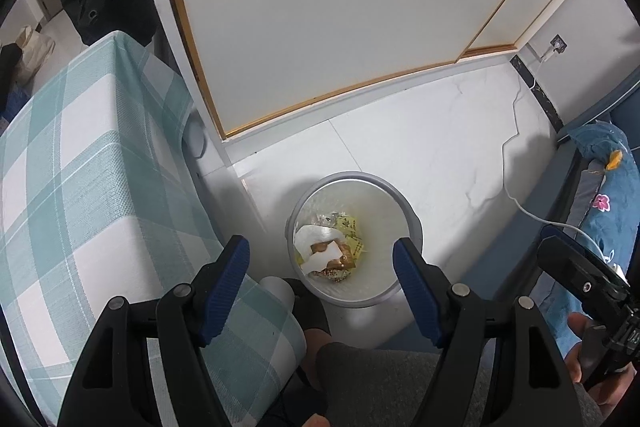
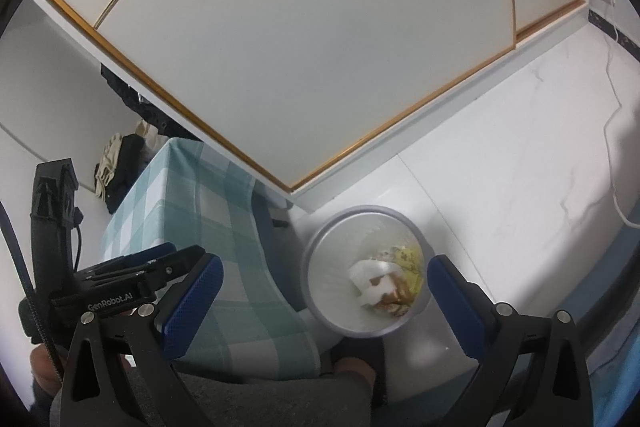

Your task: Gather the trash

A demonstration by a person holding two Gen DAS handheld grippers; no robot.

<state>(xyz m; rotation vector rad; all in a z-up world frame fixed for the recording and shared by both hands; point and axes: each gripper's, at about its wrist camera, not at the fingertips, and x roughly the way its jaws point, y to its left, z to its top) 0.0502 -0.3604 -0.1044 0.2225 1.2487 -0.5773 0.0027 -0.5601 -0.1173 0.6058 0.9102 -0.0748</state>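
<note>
Trash [image 1: 330, 251] inside bin [image 1: 394, 195]

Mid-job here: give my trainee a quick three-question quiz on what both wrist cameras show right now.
1. True or false: the trash bin is empty.
2. Which lies in the bin? A) white paper and yellow wrappers B) a glass bottle C) a shoe
3. Fill in: the table beside the bin is covered with a ____ cloth.

Key
1. False; trash lies at its bottom.
2. A
3. Checked, teal and white.
Both the left gripper and right gripper stand open, holding nothing.
</note>
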